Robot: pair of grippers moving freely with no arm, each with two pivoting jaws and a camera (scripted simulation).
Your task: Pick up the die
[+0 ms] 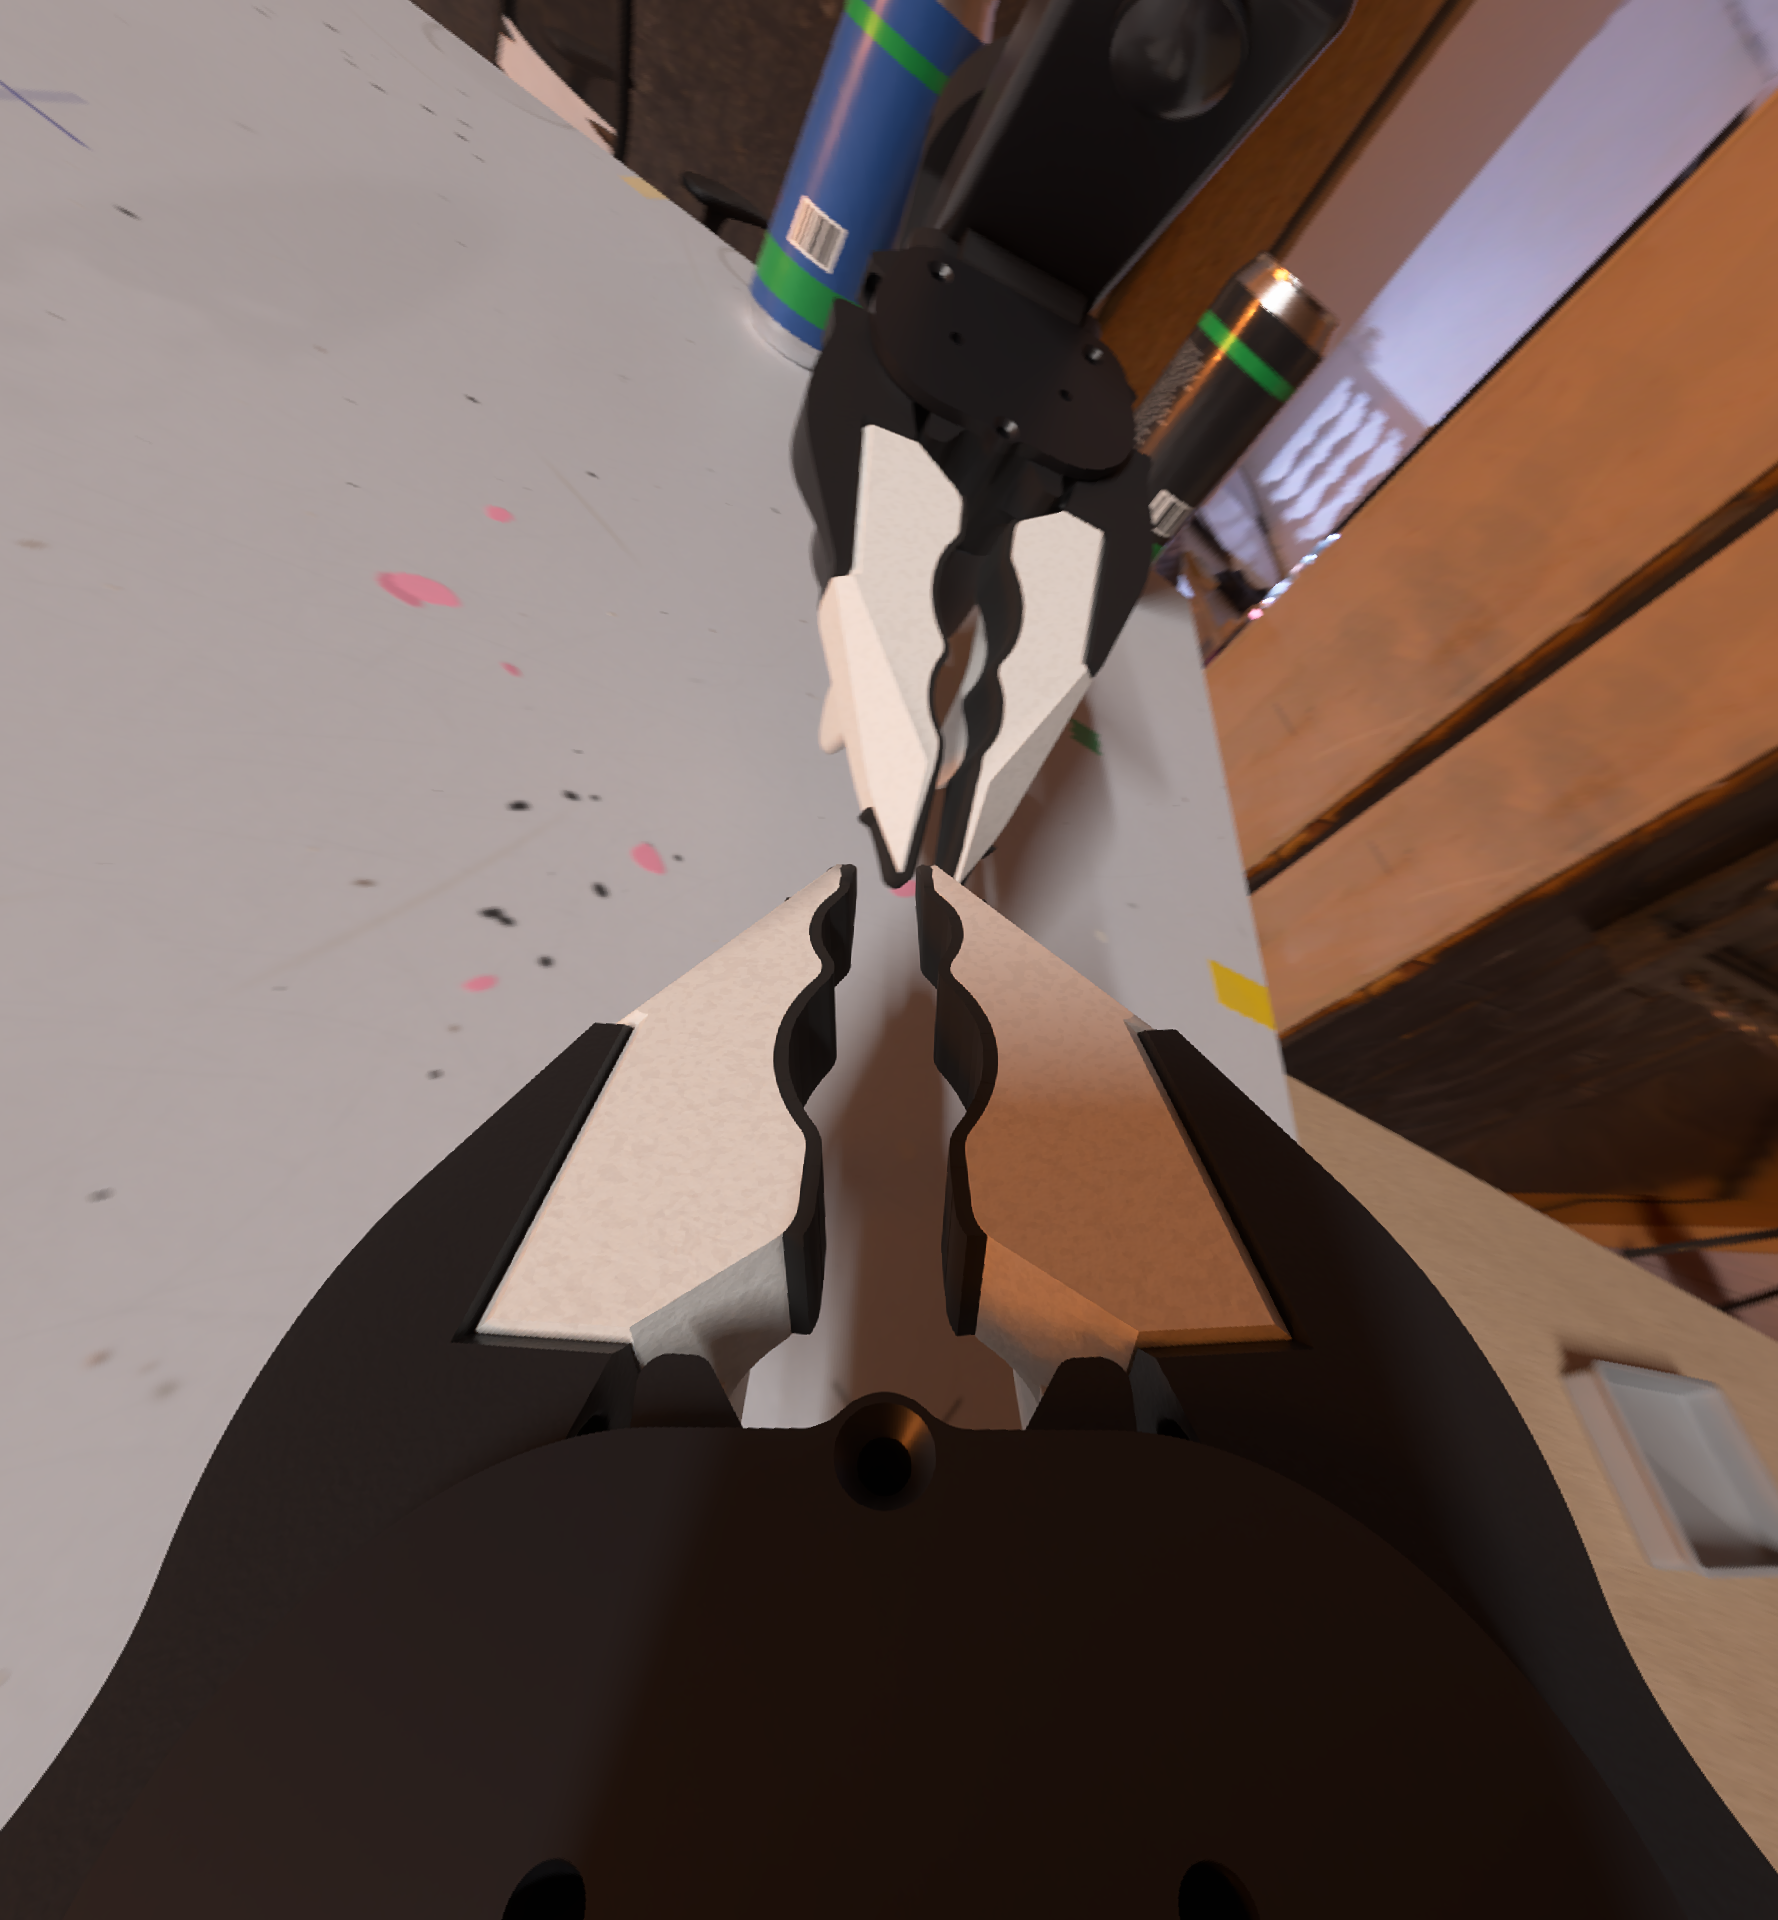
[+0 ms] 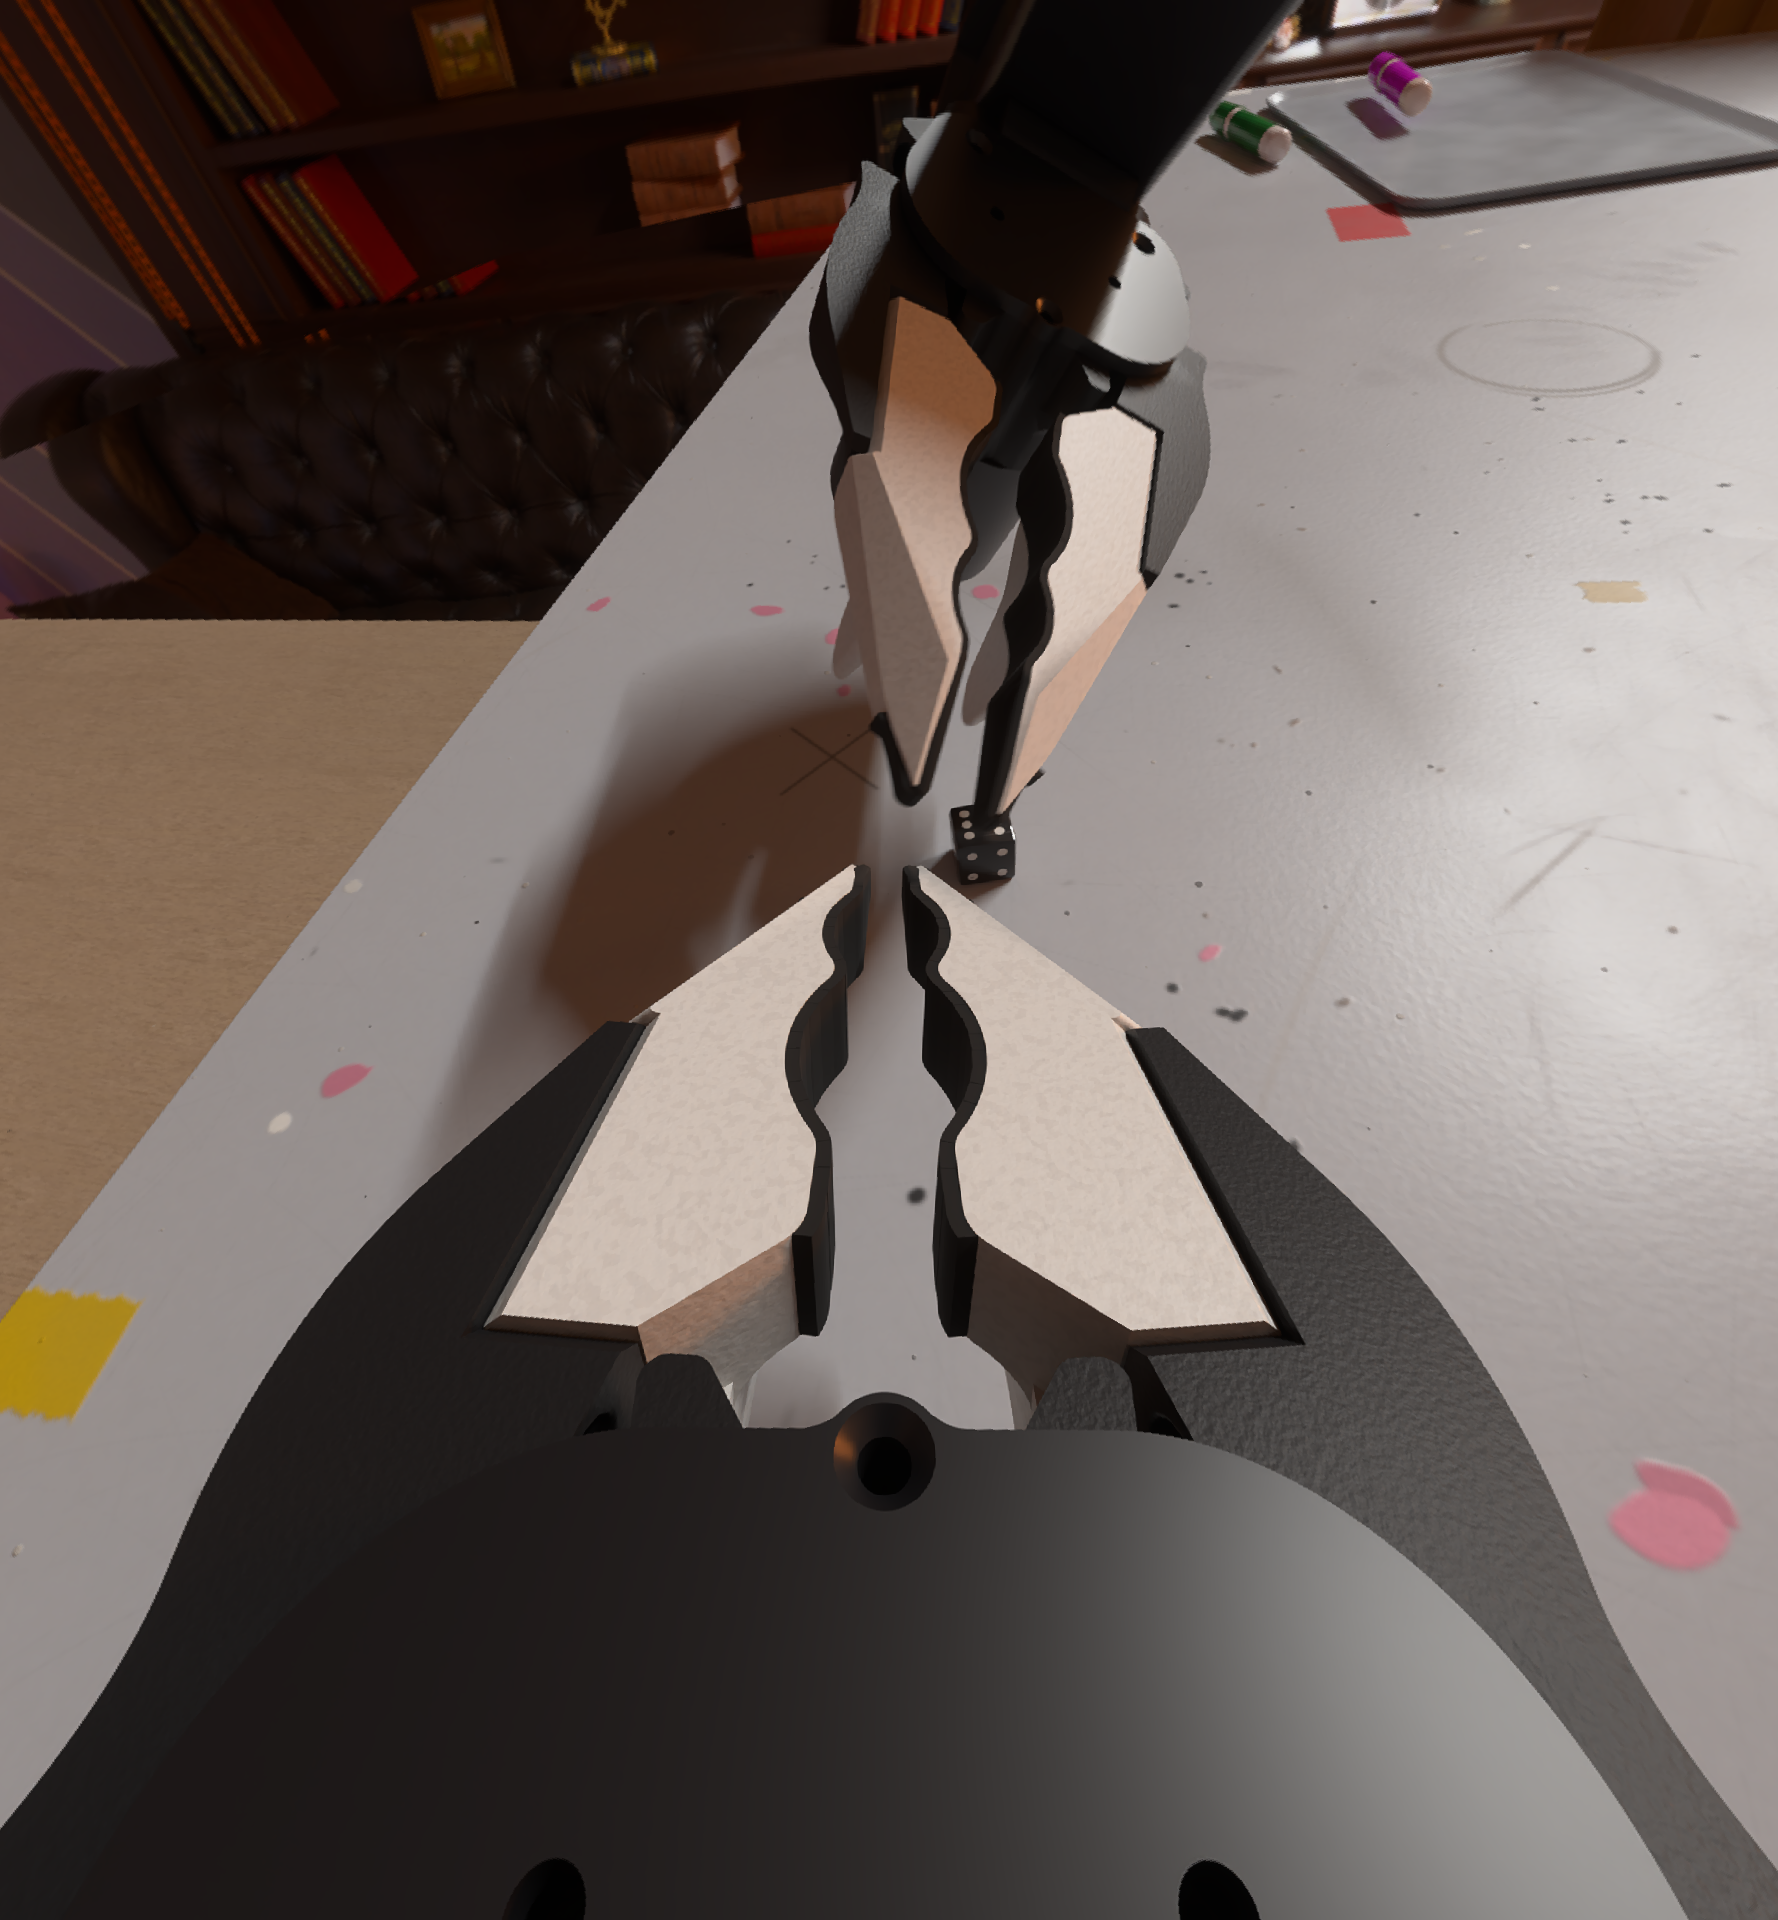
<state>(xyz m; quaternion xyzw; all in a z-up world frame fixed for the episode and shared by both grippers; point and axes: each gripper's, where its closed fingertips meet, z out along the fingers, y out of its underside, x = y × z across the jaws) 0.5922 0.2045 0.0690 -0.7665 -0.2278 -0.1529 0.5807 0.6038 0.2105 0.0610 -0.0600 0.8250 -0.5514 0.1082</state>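
The die (image 2: 981, 844) is the landmark here: a small black cube with white pips, sitting flat on the grey speckled table (image 2: 1487, 935), not lifted and not gripped by anything.

Left of the die, in the right wrist view, the table edge runs up to a dark tufted sofa (image 2: 397, 457) and bookshelves. Just left of and below the die is the right claw (image 2: 885, 883), its two fingers narrowly parted with bare table showing in the gap; it holds nothing. The tips sit just beside the die, slightly off to its left, so I judge the claw is not yet lined up to close around it.

Directly above the die stands the left claw (image 2: 958, 779), pointing steeply down, fingers a little apart, one dark tip just behind the die; whether it touches is unclear. In its own view the left claw (image 1: 883, 888) shows the same narrow gap and is empty, and the die is hidden there. Both claws seem to converge on this spot because the die is so small.

A cube has no long axis; one vertical edge faces the right camera, with two pipped sides angled either way, so a squeeze across flat faces would need some turning.

Far right of the die lie a grey tray (image 2: 1591, 156) and two small spools, well apart
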